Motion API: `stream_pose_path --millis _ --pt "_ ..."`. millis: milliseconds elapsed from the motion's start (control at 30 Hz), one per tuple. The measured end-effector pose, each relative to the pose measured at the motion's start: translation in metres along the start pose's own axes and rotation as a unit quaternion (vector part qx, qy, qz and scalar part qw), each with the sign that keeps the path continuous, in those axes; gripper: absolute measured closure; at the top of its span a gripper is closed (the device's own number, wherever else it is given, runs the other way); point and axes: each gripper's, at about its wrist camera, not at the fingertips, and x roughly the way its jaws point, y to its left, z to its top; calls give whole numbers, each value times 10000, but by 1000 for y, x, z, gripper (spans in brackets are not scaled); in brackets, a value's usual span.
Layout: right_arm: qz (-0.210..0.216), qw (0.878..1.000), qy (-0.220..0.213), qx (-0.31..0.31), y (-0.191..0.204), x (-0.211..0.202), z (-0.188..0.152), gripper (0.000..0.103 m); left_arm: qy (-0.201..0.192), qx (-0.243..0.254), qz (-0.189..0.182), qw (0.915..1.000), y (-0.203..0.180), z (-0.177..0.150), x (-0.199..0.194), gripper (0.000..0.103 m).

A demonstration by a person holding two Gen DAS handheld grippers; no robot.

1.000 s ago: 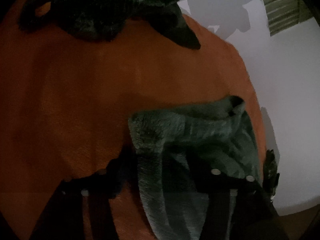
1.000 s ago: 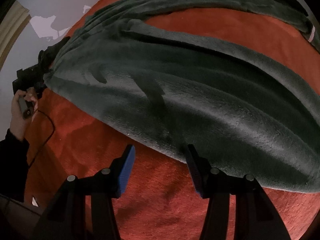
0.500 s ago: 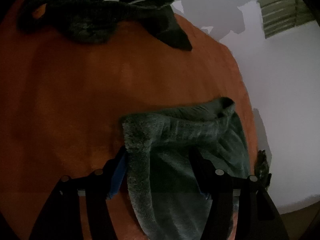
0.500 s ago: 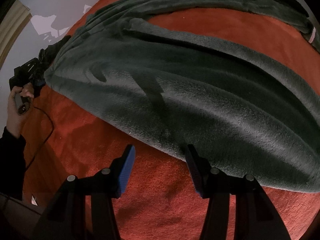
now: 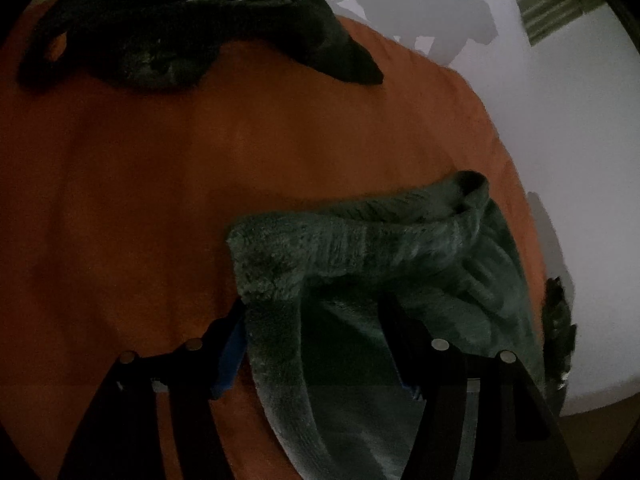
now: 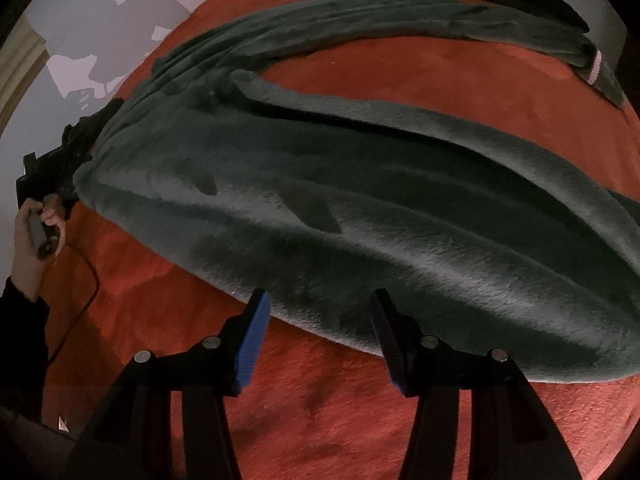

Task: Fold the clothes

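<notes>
Our left jaws (image 5: pixel 316 344) have opened wider than a moment ago, and the fuzzy green pants (image 5: pixel 360 248) hang loose between them, not pinched. It looks like we are letting that end go. Our right jaws (image 6: pixel 320 332) stay open, with the pants edge just ahead of them. The pants lie spread on the orange bed (image 6: pixel 440 80). Past the left jaws, far off, sits a dark pile (image 5: pixel 180 28).

Both black grippers, the right gripper (image 6: pixel 318 336) included, carry blue pads (image 6: pixel 252 344) and silver screws (the sleeve (image 6: pixel 20 344) is dark).
</notes>
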Motion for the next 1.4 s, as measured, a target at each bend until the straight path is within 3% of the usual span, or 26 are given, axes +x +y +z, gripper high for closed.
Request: stream_pose_path --millis 367,667,767,833,900,967,1033,1233,1400 --pt "-91 9997 -182 109 -6 -6 0 51 -51 167 334 9993 -2 -4 2 63" --pt "-129 9995 -264 84 -5 -7 2 51 22 112 420 9991 -2 -5 3 62" --pt "-167 9995 -247 77 -5 -6 1 51 96 166 426 9989 -4 -8 6 53" --pt "-190 9995 -226 102 -6 -5 1 51 133 175 414 9989 -4 -9 8 53" --pt "-227 9995 -191 137 -7 -4 1 51 85 292 454 9985 -6 -10 7 59" --pt "-264 9994 -165 170 -9 -3 1 51 51 411 546 9976 -7 -12 8 80" --pt "-312 9992 -167 191 -10 -4 0 51 24 334 449 9984 -4 -11 5 88" --pt "-421 9987 -249 126 -7 -7 -1 53 51 -98 402 9991 11 -3 0 88" --pt "-475 9986 -231 48 -8 -7 -4 53 -173 271 572 9978 3 -12 -4 92"
